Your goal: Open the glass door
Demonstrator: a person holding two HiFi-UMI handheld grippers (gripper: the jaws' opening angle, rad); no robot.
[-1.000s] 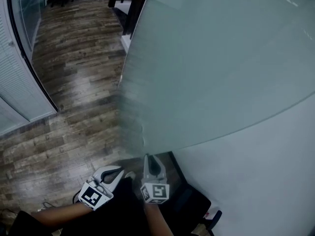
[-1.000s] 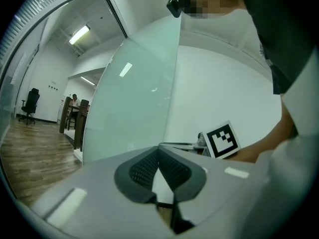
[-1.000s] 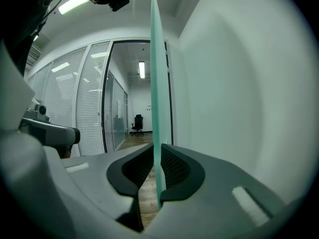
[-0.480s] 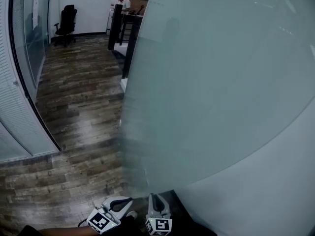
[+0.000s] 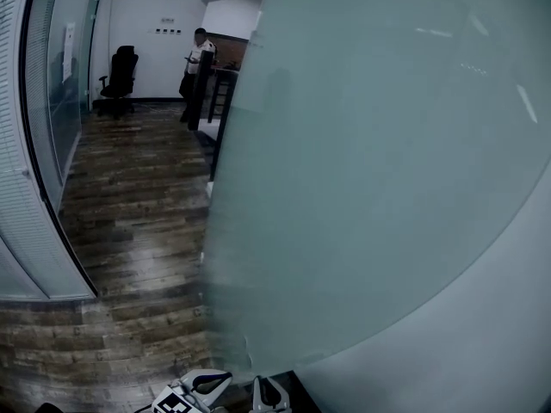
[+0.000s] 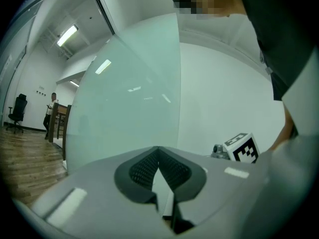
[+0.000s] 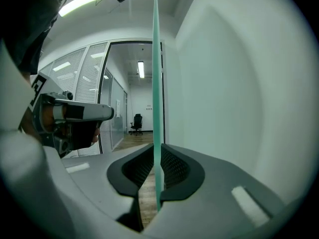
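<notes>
- The right gripper (image 7: 157,164) has its jaws drawn narrow onto the free edge of the frosted pale-green glass door (image 7: 156,73). The pane runs edge-on as a thin vertical strip straight between the two black ribbed pads, which press on it from either side.
- In the head view that gripper sits at the near bottom edge, just under the door's lower corner. The left gripper (image 5: 202,385) is just to its left, apart from the glass.
- The left gripper's jaws are brought together at the tips with nothing between them. The face of the door stands beyond them, to the left in its own view.
- The door is a large, flat, smooth sheet, milky and translucent. Its straight thin edge shows a deeper green, and ceiling lights reflect on it as soft streaks.
- The door fills the middle and right of the head view, with the plain white wall (image 5: 491,342) to its right.
- Both grippers have smooth, matte, pale grey bodies. Their dark pads have a fine mesh-like texture and are set in a rounded V.
- Left of the door lies a dark wood-plank floor (image 5: 138,222), glossy and streaked. A glass partition with white slatted blinds (image 5: 21,196) lines the left side.
- Far down the room stand a black office chair (image 5: 119,74) and a person (image 5: 196,57).
</notes>
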